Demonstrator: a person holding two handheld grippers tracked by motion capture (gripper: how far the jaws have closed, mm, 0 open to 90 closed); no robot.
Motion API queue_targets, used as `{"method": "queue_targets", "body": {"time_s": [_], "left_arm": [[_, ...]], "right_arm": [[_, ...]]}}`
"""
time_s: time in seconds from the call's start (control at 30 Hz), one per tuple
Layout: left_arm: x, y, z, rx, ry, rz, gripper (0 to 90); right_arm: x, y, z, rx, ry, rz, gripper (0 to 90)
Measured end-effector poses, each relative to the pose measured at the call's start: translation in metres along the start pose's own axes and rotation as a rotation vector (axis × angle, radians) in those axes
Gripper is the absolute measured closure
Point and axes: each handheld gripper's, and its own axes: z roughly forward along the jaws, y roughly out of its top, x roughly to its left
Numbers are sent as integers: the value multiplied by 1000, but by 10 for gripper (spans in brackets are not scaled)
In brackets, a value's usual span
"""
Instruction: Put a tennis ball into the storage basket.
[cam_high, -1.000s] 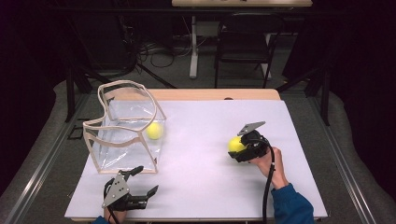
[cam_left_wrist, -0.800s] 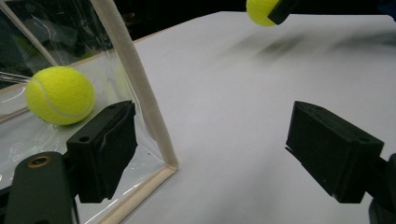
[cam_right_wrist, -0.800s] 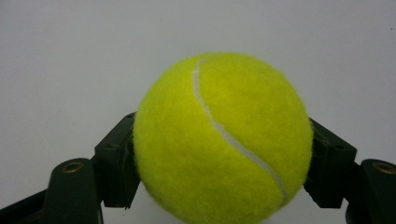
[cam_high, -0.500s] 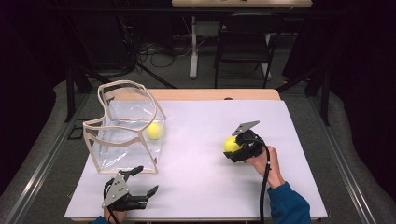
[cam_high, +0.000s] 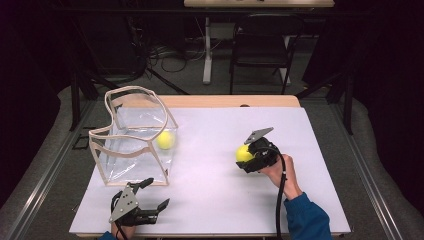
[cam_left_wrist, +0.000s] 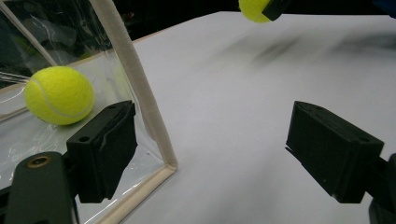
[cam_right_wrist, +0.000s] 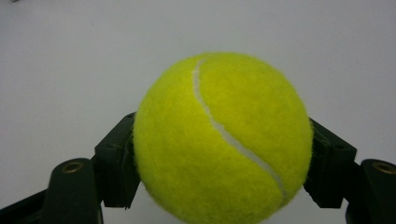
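Note:
My right gripper (cam_high: 248, 157) is shut on a yellow tennis ball (cam_high: 244, 153), held above the white table (cam_high: 210, 190) right of centre. In the right gripper view the ball (cam_right_wrist: 223, 138) sits pressed between both black jaws. A second tennis ball (cam_high: 165, 139) lies inside a clear plastic bag with cream trim (cam_high: 132, 137) at the left. My left gripper (cam_high: 154, 197) rests near the table's front left edge, just in front of the bag, jaws wide open and empty. In the left gripper view the bagged ball (cam_left_wrist: 59, 94) shows behind the bag's trim (cam_left_wrist: 135, 88), and the held ball (cam_left_wrist: 254, 9) appears at the top.
A wooden strip (cam_high: 230, 101) runs along the table's far edge. Behind it stand a dark chair (cam_high: 262, 50) and a desk leg (cam_high: 206, 50) with cables on the floor. Bare white tabletop lies between the bag and my right gripper.
My right gripper has carried the tennis ball a little to the left, toward the bag. The left gripper has stayed put.

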Motion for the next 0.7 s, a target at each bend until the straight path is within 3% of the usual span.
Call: {"method": "queue_targets", "body": {"time_s": [0.7], "left_arm": [[0, 0, -1, -2, 2, 0, 159]], "right_arm": [[9, 17, 3, 1, 27, -32, 259]]}}
